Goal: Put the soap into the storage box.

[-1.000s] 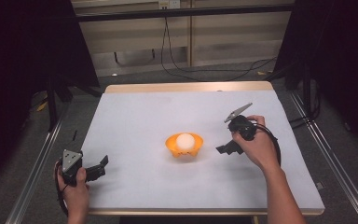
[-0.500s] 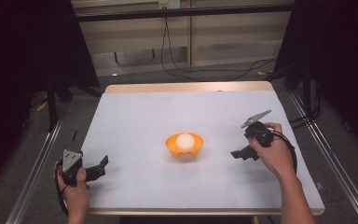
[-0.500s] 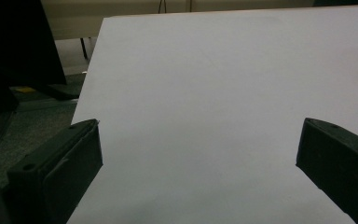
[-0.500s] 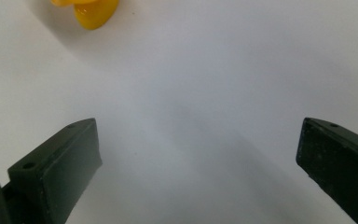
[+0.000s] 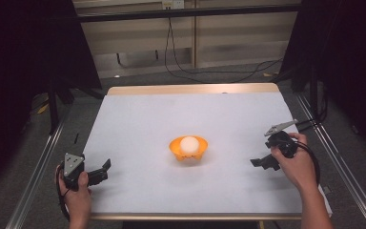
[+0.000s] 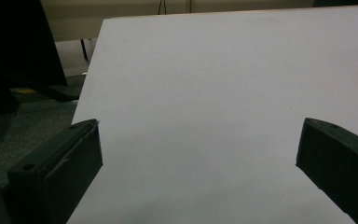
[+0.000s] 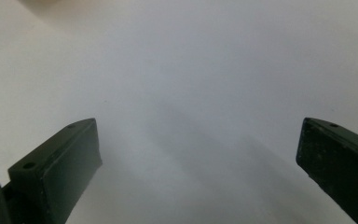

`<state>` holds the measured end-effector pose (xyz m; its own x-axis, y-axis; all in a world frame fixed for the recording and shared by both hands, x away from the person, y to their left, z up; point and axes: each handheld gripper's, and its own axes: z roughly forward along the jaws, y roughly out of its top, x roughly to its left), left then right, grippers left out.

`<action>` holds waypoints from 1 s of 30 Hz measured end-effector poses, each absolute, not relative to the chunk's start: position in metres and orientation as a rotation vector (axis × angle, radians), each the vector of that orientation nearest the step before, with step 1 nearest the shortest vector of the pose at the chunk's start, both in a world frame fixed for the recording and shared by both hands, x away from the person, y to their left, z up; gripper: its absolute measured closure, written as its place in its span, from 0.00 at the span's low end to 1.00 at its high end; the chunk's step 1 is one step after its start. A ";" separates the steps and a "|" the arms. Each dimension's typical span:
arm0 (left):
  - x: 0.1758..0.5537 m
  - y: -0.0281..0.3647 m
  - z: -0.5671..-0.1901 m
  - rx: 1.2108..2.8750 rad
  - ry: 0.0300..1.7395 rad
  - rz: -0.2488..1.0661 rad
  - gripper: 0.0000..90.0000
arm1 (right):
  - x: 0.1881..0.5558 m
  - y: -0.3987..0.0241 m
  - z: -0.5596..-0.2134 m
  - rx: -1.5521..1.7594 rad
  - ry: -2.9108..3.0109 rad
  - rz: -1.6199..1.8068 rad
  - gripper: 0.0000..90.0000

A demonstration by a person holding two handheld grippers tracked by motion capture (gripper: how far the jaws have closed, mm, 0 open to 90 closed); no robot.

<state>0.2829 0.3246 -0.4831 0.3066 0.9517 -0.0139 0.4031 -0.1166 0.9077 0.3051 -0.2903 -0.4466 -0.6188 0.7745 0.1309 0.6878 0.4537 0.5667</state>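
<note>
R gripper [image 5: 262, 163] jaws wide apart, empty, low over white table [image 5: 138, 124] near R edge, aimed toward centre. L gripper [image 5: 101, 171] likewise spread, empty, at front-L corner. Orange bowl [image 5: 188, 150] mid-table w/ white ball [image 5: 189, 143] inside, between both grippers, well apart from each.

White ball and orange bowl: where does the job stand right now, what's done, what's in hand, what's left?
Looks done: the white ball sits inside the orange bowl at mid-table. In hand: nothing. The left gripper and right gripper both stand open over bare white table, well apart from the bowl, jaws wide in each gripper view. Left: probably nothing beyond parking the grippers, unless the bowl itself must be moved.
</note>
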 end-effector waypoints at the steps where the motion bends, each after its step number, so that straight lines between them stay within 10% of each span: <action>1: 0.283 0.325 -0.483 1.686 1.240 0.777 0.00 | 0.304 -0.293 -0.447 1.296 2.545 0.895 0.00; 30: 0.282 0.324 -0.483 1.688 1.238 0.782 0.00 | 0.253 -0.352 -0.465 1.409 2.324 1.027 0.00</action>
